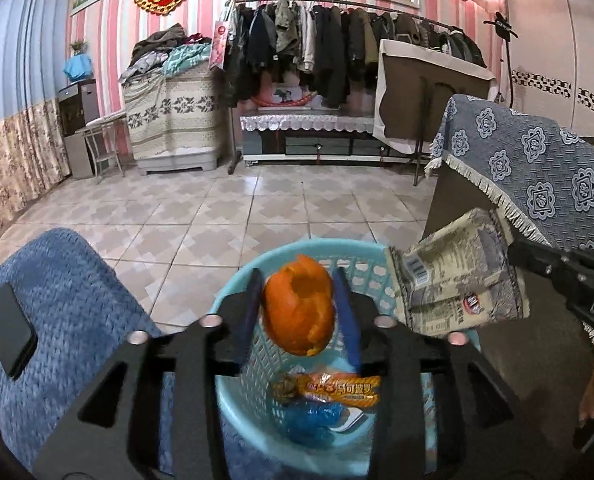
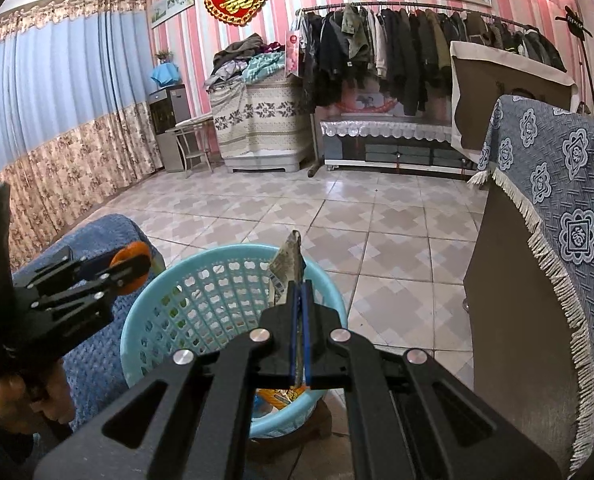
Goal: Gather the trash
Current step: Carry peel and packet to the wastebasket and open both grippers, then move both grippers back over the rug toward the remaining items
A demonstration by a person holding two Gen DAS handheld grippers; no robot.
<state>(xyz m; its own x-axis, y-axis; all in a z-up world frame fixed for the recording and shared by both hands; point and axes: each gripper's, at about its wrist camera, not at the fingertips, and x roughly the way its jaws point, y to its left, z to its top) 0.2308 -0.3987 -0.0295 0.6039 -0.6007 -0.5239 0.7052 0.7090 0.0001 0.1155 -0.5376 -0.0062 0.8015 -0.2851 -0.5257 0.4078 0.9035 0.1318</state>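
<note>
Two grippers hang over the light blue basket. The left gripper has its jaws parted, the orange peel between them with gaps on both sides, above a snack wrapper in the basket. The right gripper is clamped tight on a flattened paper carton at the basket's rim.

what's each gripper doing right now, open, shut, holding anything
Left gripper: open, orange peel loose between its fingers, over the basket.
Right gripper: shut on a flattened carton.
</note>
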